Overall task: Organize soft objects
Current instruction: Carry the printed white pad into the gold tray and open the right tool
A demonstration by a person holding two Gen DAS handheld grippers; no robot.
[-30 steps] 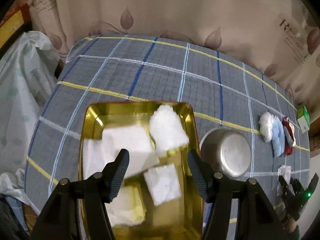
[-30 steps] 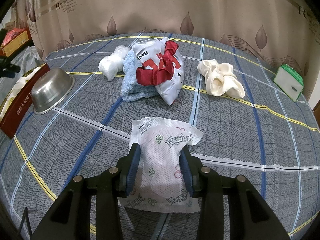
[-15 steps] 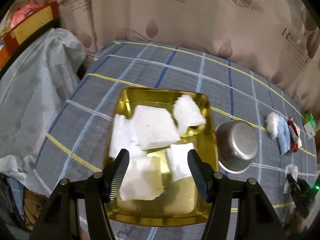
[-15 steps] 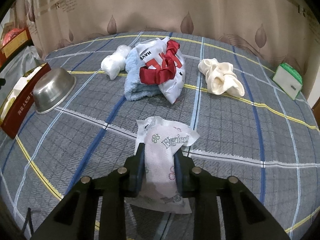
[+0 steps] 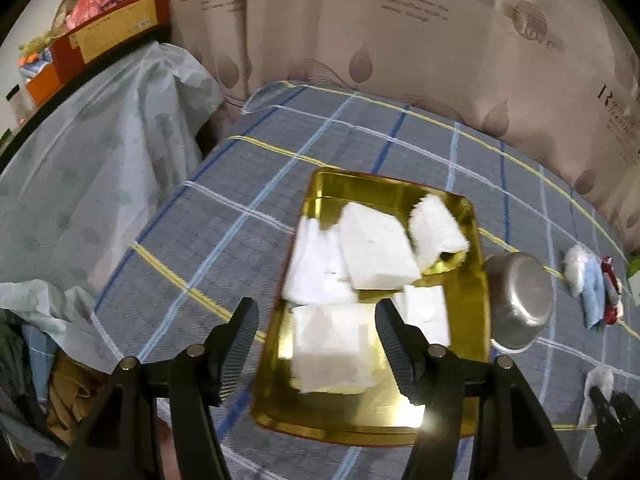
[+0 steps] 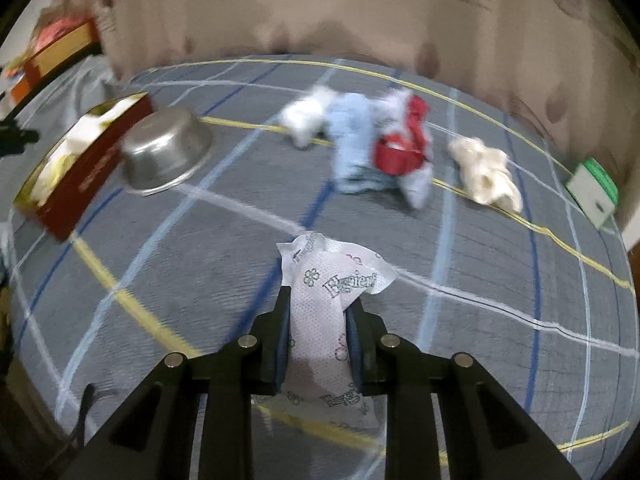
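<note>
1. From my left cam, the gold rectangular metal tray [image 5: 476,320] sits on the grey plaid bedspread [image 5: 224,240], with white folded tissue packs [image 5: 376,252] piled inside.
2. The round steel bowl [image 5: 520,304] is touching the tray's right edge.
3. Further right I've got the light-blue towel heap [image 6: 356,148], then the cream scrunchie [image 6: 484,168].

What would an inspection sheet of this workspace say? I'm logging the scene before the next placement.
Surface: grey plaid cloth over the table.
Job's things: gold tray holding white pads; white wrapped packet; blue towel, red-and-white bag, cream scrunchie.
Clutter: steel bowl upside down beside the tray; green-and-white box.
Grippers: left hand-held gripper open above the tray; right hand-held gripper clamping the packet.
Cables: nothing seen.
Surroundings: beige leaf-print curtain.
</note>
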